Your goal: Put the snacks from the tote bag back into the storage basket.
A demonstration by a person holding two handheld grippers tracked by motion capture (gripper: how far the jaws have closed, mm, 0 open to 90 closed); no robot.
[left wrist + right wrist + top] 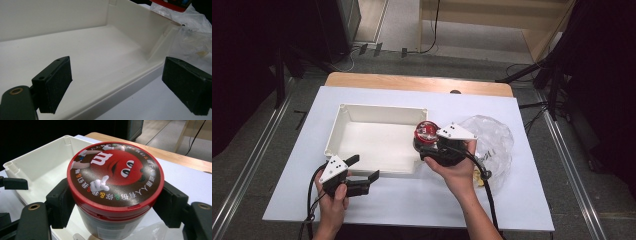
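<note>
Over the white tray's (343,131) right edge, the right gripper (113,203) was clamped around an M&M's tub (115,182), while the left gripper (360,173) sat wide open, holding nothing, by the near rim.

Black grippers (362,170) carry white dotted plates, black cables.

The tub (113,195) looks like smooth plastic with a glossy red lid, its printed top shining at 12 o'clock. The black jaw pads gripping it look matt and faintly grainy, like foam or rubber. The white tray (362,145) is smooth, satin plastic. At 3 o'clock of the tub, the bag (494,137) is clear, crinkled, shiny film. The table (422,82) edge looks like pale wood under a matt white sheet (412,200).
</note>
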